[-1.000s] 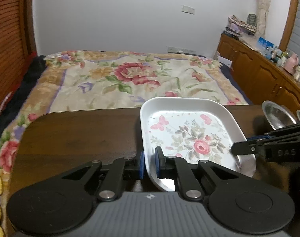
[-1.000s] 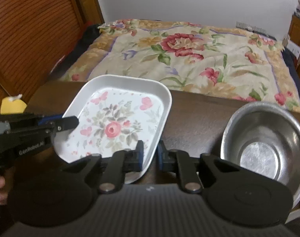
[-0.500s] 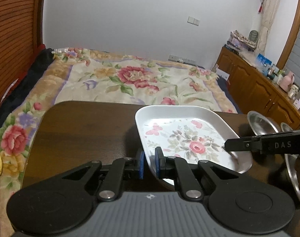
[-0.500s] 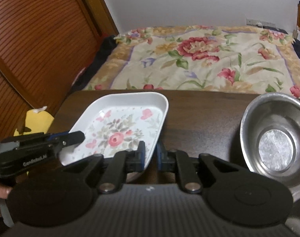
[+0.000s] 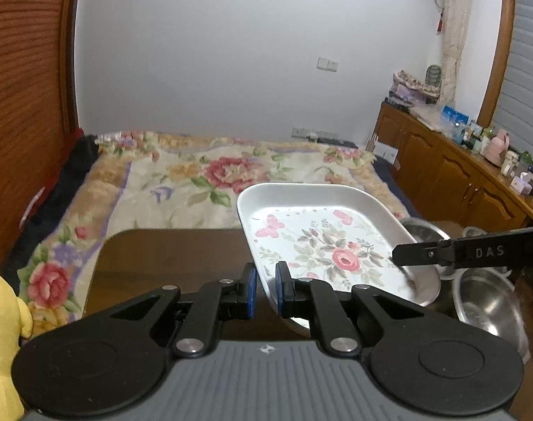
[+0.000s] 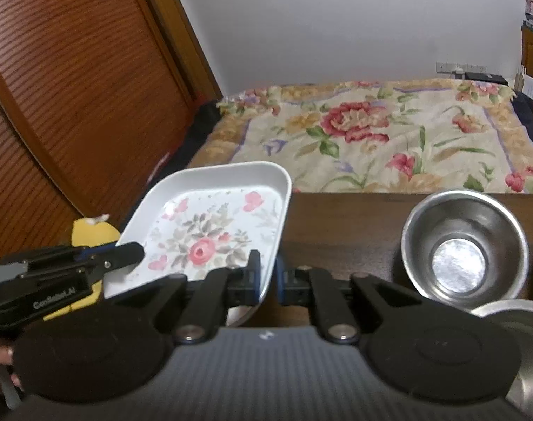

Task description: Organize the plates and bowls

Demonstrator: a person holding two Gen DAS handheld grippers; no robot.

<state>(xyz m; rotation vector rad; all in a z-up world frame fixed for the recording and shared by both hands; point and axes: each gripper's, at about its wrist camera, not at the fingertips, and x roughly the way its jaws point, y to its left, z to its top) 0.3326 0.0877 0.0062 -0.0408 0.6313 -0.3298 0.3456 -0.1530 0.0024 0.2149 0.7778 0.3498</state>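
A white rectangular plate with a floral print [image 5: 322, 242] [image 6: 213, 231] is held in the air above the dark wooden table [image 5: 168, 259] [image 6: 343, 224]. My left gripper [image 5: 265, 289] is shut on the plate's left rim. My right gripper [image 6: 268, 277] is shut on its right rim. Each gripper shows in the other's view, the right one [image 5: 427, 254] and the left one [image 6: 122, 256]. A steel bowl [image 6: 462, 245] stands on the table to the right. A second steel bowl [image 6: 512, 312] sits nearer, partly hidden behind the right gripper.
A bed with a floral blanket [image 5: 196, 175] lies beyond the table. A yellow plush toy [image 5: 3, 333] is at the left. Wooden cabinets with clutter on top [image 5: 477, 175] run along the right wall. A slatted wooden door [image 6: 55, 105] is at the left.
Both grippers have lifted the floral plate off the table and raised it; the views now sit higher and show more of the wall.
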